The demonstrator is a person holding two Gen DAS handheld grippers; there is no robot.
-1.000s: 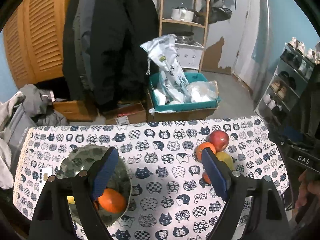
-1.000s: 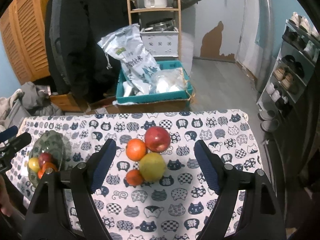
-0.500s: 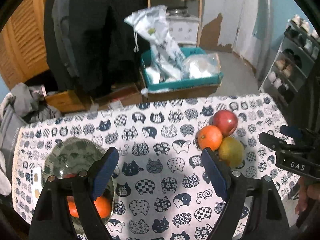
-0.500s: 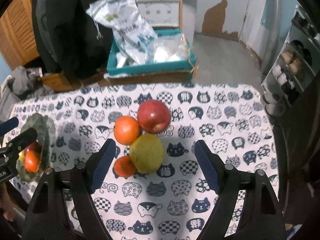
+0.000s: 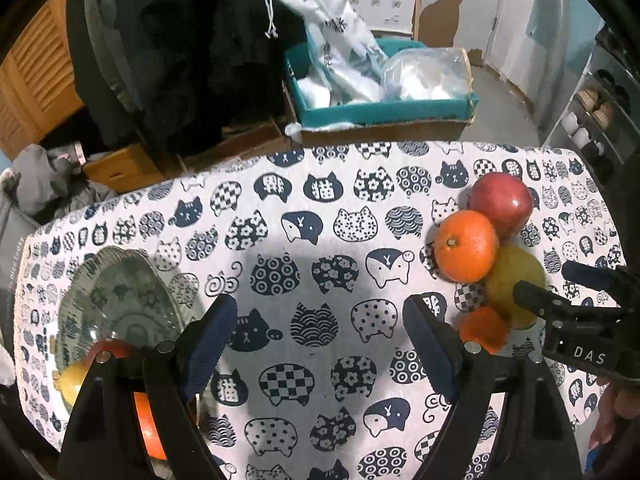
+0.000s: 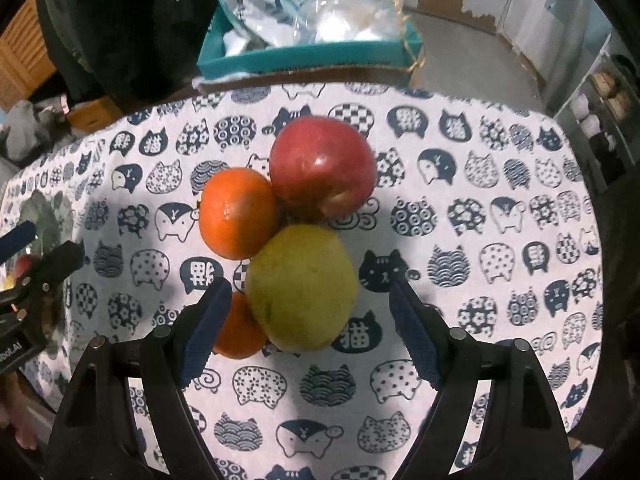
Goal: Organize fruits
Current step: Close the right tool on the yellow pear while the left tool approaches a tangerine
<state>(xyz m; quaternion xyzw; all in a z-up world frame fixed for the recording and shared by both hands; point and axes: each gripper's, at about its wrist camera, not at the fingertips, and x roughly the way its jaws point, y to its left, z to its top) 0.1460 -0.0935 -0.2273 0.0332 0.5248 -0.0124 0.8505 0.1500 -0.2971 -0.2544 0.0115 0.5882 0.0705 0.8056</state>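
On the cat-print cloth (image 6: 480, 240) lies a cluster of fruit: a red apple (image 6: 322, 166), an orange (image 6: 238, 214), a yellow-green pear (image 6: 300, 286) and a small orange (image 6: 240, 334). My right gripper (image 6: 310, 330) is open, its pads on either side of the pear's near end, not touching it. In the left wrist view the cluster sits at the right: apple (image 5: 500, 204), orange (image 5: 466, 246), pear (image 5: 508, 284). My left gripper (image 5: 320, 348) is open and empty over the cloth. The green patterned bowl (image 5: 116, 300) at the left holds several fruits.
Beyond the table's far edge stands a teal box (image 5: 384, 108) with plastic bags, dark coats (image 5: 180, 40) hanging behind it. A shoe rack (image 5: 600, 104) is at the right. The right gripper's body (image 5: 576, 320) shows by the fruit in the left view.
Both grippers have come down and forward toward the table. The right gripper has closed in on the fruit cluster, its open pads now flanking the pear. The left gripper has shifted right, away from the bowl.
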